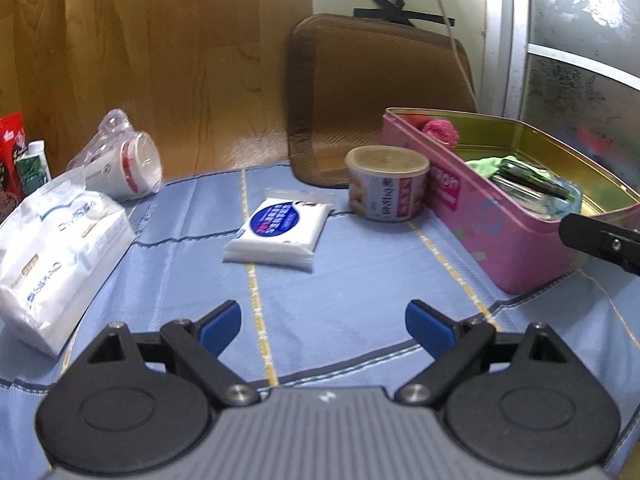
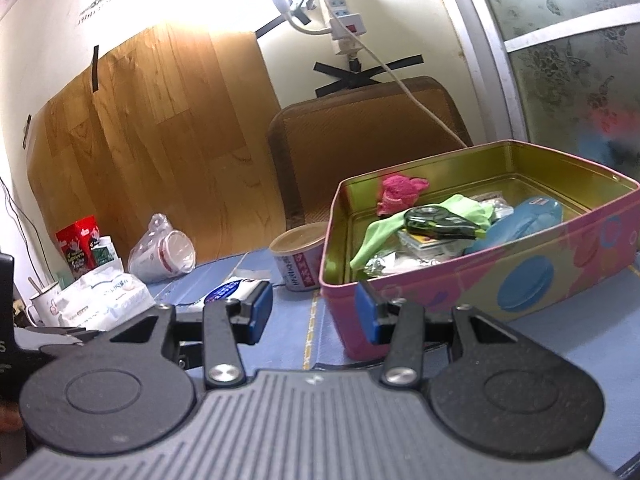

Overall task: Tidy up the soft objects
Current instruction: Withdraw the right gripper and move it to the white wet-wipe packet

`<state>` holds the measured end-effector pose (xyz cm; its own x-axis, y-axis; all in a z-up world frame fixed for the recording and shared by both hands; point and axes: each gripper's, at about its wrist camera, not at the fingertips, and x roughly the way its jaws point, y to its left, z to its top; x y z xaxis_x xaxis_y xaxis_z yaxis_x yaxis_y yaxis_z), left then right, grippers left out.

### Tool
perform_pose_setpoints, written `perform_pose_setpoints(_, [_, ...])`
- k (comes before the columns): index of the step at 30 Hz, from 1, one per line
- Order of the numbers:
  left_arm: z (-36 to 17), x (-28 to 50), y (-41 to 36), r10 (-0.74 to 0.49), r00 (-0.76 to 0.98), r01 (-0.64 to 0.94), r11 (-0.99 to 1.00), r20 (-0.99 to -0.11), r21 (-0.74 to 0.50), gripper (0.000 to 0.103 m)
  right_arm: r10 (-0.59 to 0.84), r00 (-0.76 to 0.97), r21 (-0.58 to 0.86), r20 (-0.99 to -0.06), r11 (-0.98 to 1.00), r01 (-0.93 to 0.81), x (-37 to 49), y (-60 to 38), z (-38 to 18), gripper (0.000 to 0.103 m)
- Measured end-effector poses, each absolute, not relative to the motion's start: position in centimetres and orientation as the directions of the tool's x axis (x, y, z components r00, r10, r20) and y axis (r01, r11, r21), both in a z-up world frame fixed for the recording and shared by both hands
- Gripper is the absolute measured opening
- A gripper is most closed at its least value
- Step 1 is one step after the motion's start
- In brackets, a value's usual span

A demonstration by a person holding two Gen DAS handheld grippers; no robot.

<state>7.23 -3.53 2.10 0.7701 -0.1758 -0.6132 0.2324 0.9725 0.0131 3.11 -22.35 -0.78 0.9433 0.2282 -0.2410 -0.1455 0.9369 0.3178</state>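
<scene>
A small white wet-wipe pack [image 1: 279, 233] with a blue label lies on the blue cloth, ahead of my open, empty left gripper [image 1: 323, 330]. A large white tissue pack [image 1: 56, 256] lies at the left. The pink tin box [image 1: 516, 252] at the right holds a pink soft toy [image 2: 398, 194], a green cloth [image 2: 384, 232] and other items. My right gripper [image 2: 316, 314] is open and empty, close to the near left corner of the tin [image 2: 500, 280]. The wipe pack [image 2: 230, 290] shows partly behind its left finger.
A round lidded tub [image 1: 386, 188] stands between the wipe pack and the tin. A bagged stack of paper cups [image 1: 124, 164] lies at the back left. A brown cushion [image 1: 380, 96] leans on the wall. A mug [image 2: 44, 300] and red carton [image 2: 78, 246] stand far left.
</scene>
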Motion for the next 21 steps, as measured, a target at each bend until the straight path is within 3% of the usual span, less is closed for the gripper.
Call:
perform_pose_setpoints(12, [1.0,8.4,0.2,-0.132,0.771,0.156,0.988,-0.623,-0.015,0.092,0.269,0.927,0.248,-0.260,0.947,-0.205,4.1,-19.0,-0.7,0.048])
perform_pose_setpoints(18, [0.4,9.1,4.1,-0.043,0.791,0.042,0.999,-0.610,-0.015,0.092,0.345,0.889,0.194,-0.301,0.935,-0.297,6.1,-15.6,-0.7,0.049])
perform_pose_setpoints(21, [-0.1,9.4,6.5,-0.014,0.793,-0.025,0.998,-0.609,-0.055,0.092,0.375,0.866,0.157,-0.331,0.927,-0.341,7.9,-13.4,-0.9,0.060])
